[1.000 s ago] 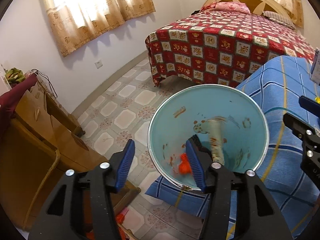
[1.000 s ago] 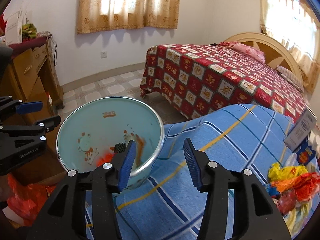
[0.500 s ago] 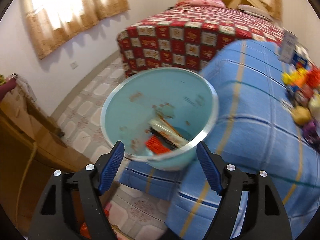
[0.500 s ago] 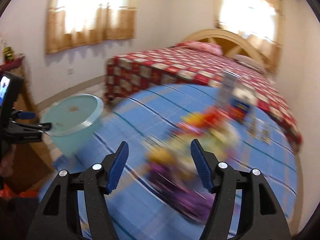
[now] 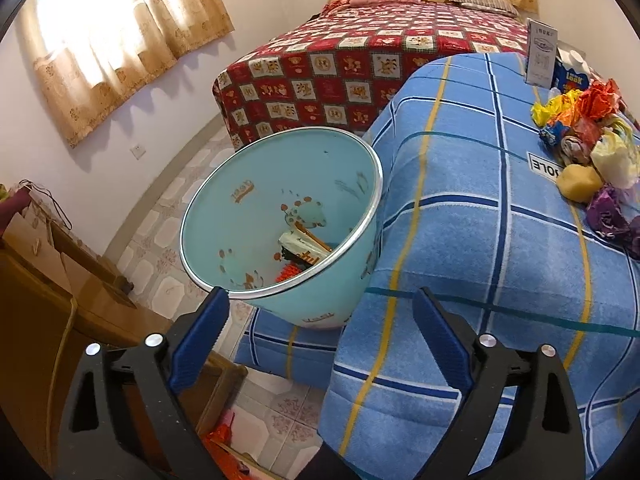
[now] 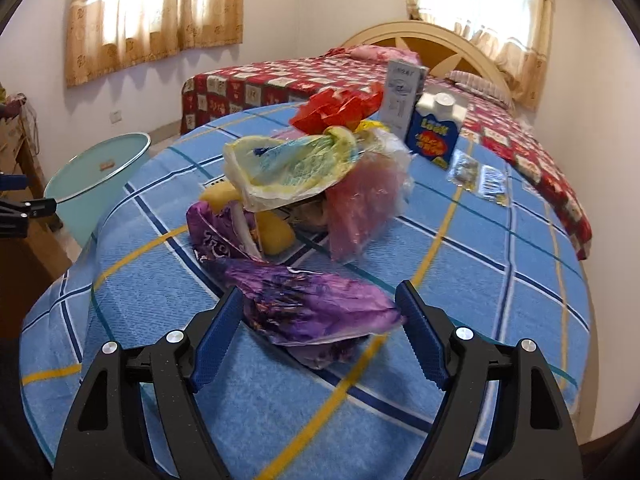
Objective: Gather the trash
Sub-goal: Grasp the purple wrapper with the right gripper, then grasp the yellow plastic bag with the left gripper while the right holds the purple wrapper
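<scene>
Purple wrapper (image 6: 316, 312) is framed on the blue cloth (image 6: 500, 280) between the opening, untouching jaws of the right gripper (image 6: 320, 332); both pads should be lowered around its crumpled middle before closure.

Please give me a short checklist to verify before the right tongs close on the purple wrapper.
1. Purple wrapper lies between the right tongs, jaws opening: ok.
2. Pads not pressing on it: ok.
3. Tablecloth outside the jaws: cannot tell.
4. Light blue bin upright beside the table, with room inside: ok.
5. Left tongs empty, jaws opening: ok.
</scene>
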Action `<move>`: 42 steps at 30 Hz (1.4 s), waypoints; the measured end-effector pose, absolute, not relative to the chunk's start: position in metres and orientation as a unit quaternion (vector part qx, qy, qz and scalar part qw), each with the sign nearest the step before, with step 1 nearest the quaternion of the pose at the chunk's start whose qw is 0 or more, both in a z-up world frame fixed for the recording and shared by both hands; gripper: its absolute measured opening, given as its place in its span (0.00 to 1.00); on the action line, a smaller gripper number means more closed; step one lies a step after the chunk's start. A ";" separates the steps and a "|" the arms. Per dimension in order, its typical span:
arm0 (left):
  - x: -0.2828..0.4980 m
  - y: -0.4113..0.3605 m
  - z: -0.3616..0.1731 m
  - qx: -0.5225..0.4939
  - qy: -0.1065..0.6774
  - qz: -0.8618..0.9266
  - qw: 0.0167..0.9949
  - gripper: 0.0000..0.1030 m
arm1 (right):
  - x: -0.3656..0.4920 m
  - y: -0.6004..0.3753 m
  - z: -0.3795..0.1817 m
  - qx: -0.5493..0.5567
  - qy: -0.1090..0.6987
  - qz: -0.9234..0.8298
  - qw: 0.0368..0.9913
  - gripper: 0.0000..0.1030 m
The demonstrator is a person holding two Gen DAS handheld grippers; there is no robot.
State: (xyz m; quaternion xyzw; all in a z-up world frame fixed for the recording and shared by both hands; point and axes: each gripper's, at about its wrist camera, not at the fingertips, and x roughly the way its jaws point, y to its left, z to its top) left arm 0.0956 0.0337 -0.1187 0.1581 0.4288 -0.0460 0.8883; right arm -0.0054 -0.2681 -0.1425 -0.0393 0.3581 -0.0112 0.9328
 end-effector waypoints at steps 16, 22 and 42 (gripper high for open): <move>0.091 0.024 -0.118 0.164 0.427 -0.057 0.887 0.93 | -0.013 -0.257 -0.145 -0.015 0.384 0.050 0.922 0.37; 0.089 0.022 -0.107 0.187 0.397 -0.027 0.898 0.94 | -0.044 -0.238 -0.123 -0.021 0.357 0.066 0.932 0.37; 0.081 -0.148 -0.076 0.179 0.374 -0.178 0.892 0.94 | -0.091 -0.367 -0.109 0.106 0.286 -0.096 0.947 0.37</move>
